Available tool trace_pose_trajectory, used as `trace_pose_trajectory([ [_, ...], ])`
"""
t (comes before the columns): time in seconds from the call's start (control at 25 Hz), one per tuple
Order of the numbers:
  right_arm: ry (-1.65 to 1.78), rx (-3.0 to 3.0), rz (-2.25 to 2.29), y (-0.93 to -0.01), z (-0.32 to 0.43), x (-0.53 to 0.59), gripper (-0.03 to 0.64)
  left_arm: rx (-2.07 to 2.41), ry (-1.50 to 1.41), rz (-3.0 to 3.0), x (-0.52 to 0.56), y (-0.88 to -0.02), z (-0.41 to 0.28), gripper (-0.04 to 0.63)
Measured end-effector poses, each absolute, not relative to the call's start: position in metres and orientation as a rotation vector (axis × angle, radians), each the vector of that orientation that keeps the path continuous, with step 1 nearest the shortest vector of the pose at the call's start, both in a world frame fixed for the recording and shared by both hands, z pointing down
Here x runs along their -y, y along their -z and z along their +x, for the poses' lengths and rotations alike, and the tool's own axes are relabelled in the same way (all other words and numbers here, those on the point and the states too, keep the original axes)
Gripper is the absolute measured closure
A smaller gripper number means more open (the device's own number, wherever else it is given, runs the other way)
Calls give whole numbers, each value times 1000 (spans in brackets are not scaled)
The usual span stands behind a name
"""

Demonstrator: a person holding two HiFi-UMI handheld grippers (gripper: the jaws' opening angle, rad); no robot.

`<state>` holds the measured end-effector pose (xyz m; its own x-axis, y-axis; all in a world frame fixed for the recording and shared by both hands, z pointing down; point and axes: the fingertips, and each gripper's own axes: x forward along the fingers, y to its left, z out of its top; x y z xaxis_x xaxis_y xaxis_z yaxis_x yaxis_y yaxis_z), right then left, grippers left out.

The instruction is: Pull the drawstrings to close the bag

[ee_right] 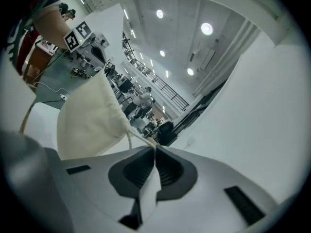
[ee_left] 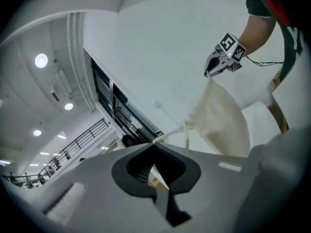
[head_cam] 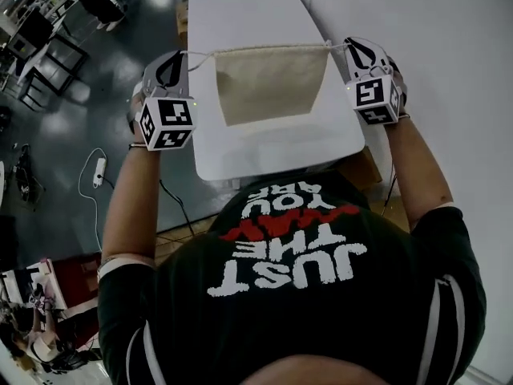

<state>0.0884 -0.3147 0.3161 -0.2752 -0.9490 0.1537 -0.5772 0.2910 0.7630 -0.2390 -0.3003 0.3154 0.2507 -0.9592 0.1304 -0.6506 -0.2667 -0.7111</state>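
A cream cloth bag (head_cam: 269,83) hangs in the air above the white table (head_cam: 272,147), stretched flat between my two grippers. Its top edge runs straight from left to right. My left gripper (head_cam: 180,58) is shut on the left drawstring (ee_left: 171,134), which leads off to the bag (ee_left: 221,120). My right gripper (head_cam: 353,48) is shut on the right drawstring (ee_right: 138,139), with the bag (ee_right: 92,115) hanging beyond it. Each gripper view shows the other gripper (ee_left: 221,62) (ee_right: 87,45) at the bag's far side.
The white table stands over a dark floor (head_cam: 88,135) with chairs (head_cam: 48,62) at the left and a power strip (head_cam: 98,171). A white wall (head_cam: 449,46) rises close on the right. A person's arms and dark printed shirt (head_cam: 296,279) fill the lower part of the head view.
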Motion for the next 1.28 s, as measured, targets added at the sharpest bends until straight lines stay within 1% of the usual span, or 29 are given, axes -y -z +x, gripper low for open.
trace_pose_trajectory([
  [0.16,935,1989,1347,-255,74,336,603,-1540,756,-1818,314,-254,-257,588],
  [0.32,1022,1994,1355,-192,78,349,603,-1596,784,-1648,330,-195,-264,588],
  [0.52,1055,1980,1372,-149,83,379,603,-1654,800,-1561,358,-154,-270,588],
  [0.68,1068,1954,1438,-130,84,396,603,-1665,832,-1463,371,-140,-270,588],
  [0.84,1075,1958,1547,-117,80,399,603,-1722,757,-1454,371,-129,-275,588],
  [1.04,1048,1979,1596,-119,74,403,603,-1779,678,-1488,377,-124,-283,586],
  [1.28,999,2014,1601,-125,75,403,603,-1779,654,-1516,378,-124,-283,588],
])
